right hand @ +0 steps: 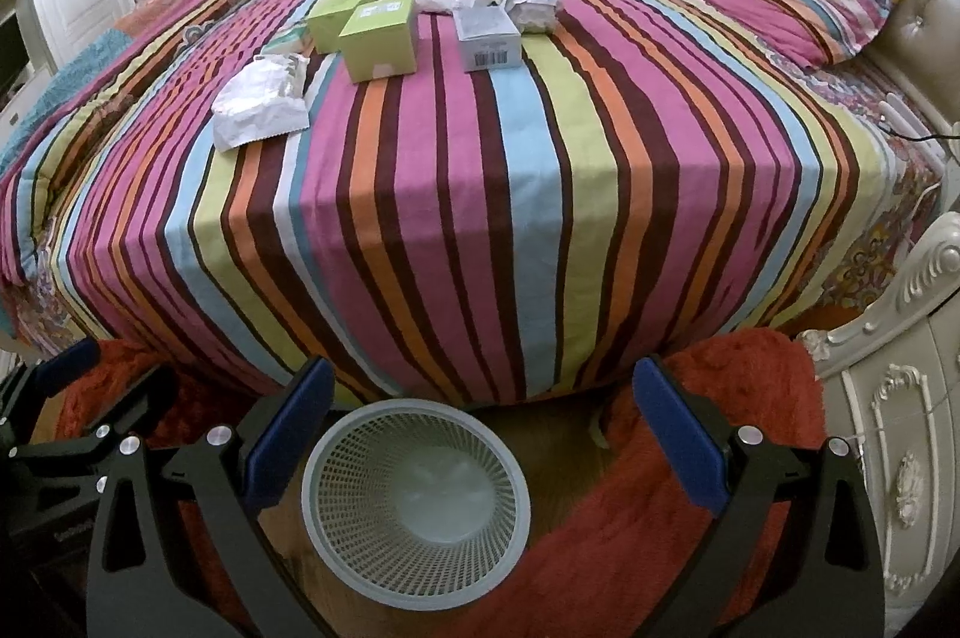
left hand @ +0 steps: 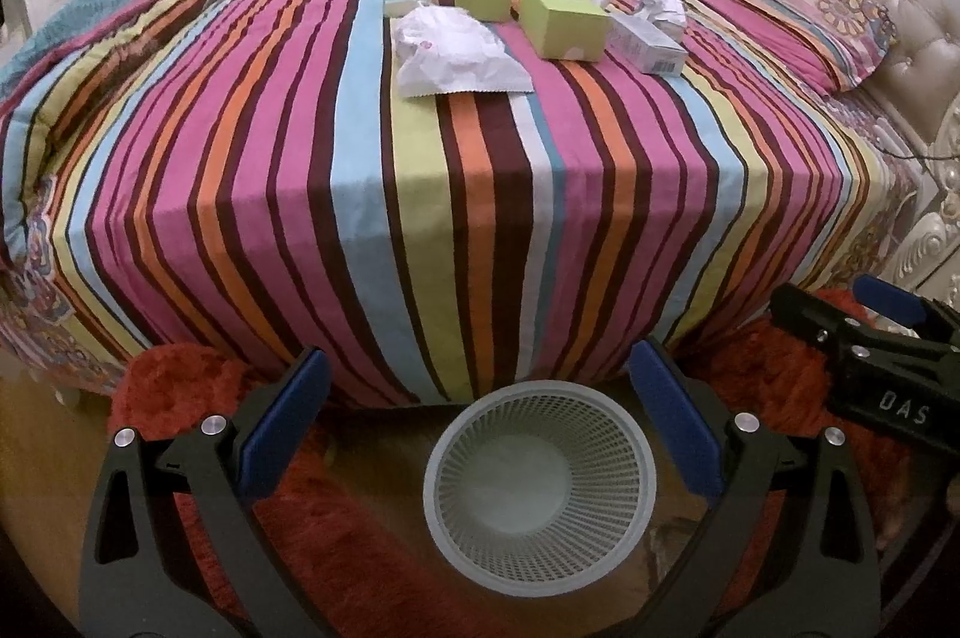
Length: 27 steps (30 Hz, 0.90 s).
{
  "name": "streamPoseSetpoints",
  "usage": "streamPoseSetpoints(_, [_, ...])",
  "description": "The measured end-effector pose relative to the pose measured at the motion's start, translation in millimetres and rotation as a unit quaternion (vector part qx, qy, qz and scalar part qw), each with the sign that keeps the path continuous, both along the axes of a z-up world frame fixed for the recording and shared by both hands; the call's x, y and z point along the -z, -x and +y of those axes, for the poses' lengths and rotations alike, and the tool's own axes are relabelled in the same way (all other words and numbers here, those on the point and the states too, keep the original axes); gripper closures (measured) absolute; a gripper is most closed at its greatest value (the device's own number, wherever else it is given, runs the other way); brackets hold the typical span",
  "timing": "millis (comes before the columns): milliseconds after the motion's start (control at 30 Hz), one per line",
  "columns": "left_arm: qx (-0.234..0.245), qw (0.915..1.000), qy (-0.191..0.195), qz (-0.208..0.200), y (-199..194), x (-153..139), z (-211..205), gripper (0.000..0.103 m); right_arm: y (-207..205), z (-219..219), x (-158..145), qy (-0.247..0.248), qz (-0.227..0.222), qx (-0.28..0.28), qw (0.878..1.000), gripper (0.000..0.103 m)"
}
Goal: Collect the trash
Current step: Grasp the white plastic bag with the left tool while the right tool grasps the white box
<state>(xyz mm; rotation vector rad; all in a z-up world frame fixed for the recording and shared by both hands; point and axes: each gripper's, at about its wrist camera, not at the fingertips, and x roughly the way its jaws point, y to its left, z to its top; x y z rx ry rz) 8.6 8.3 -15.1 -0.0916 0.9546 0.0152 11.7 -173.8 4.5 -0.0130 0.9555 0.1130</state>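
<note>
Both grippers, left and right, hovered with jaws spread and empty above the mesh wastebasket; collection had not begun. The next move likely required reaching beyond the wastebasket to the crumpled wrapper on the bed.

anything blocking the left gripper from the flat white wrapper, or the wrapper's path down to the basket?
Nothing visible. The left gripper is open and empty above the mesh basket, with only bare striped bedspread between it and the white wrapper. The green boxes sit beyond the wrapper, off that line. The basket's mouth is open.
</note>
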Motion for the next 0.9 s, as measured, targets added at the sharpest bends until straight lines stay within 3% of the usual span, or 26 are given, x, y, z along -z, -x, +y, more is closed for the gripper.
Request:
streamPoseSetpoints(567, [-0.020,0.9998,0.000,-0.007,-34,-5,17,0.006,-24,6,0,0.007,-0.031,-0.018,0.999,0.008])
streamPoseSetpoints(900, [-0.033,0.9992,0.014,-0.016,-84,-9,22,0.006,-54,5,0,0.006,-0.042,-0.016,0.999,0.008])
